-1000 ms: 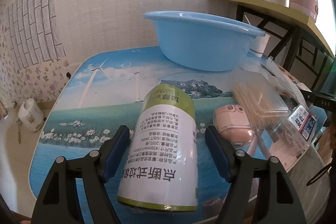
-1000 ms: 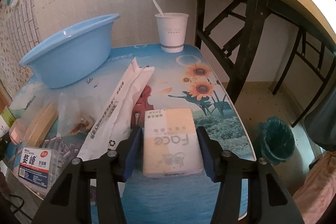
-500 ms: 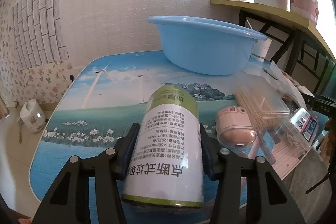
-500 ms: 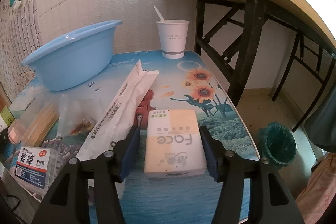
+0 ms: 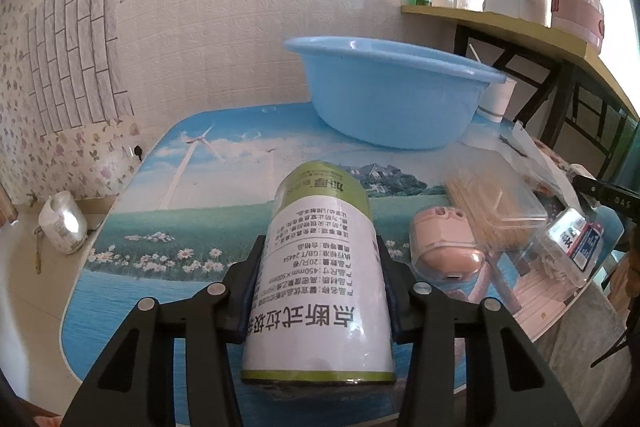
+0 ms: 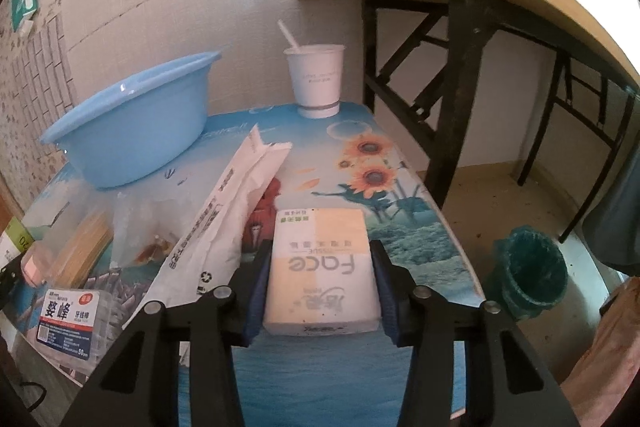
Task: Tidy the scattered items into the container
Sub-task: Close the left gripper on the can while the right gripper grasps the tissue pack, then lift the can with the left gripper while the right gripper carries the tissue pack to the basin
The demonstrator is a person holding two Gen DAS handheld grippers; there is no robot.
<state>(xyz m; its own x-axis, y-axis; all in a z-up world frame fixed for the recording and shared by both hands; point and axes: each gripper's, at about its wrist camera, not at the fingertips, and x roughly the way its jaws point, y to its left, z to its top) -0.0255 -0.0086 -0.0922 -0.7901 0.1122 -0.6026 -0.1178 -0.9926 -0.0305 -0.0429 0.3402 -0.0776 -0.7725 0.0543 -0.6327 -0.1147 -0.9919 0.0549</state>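
Roll of bin bags (image 5: 320,279) lying near on the table (image 5: 160,227), being pinched by the just-closing left gripper (image 5: 320,291), tissue pack (image 6: 322,275) being squeezed by the just-closing right gripper (image 6: 320,291), blue basin (image 5: 396,95) standing far behind.

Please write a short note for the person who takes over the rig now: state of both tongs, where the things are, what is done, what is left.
Left tongs: have just been closing, pads now on the roll of bin bags.
Right tongs: have just been closing, pads at the tissue pack, which lies on the table.
Blue basin: at the back; its inside is not visible.
Done: none seen in the basin.
Left: both items, paper bag, toothpick box, floss box, pink case.
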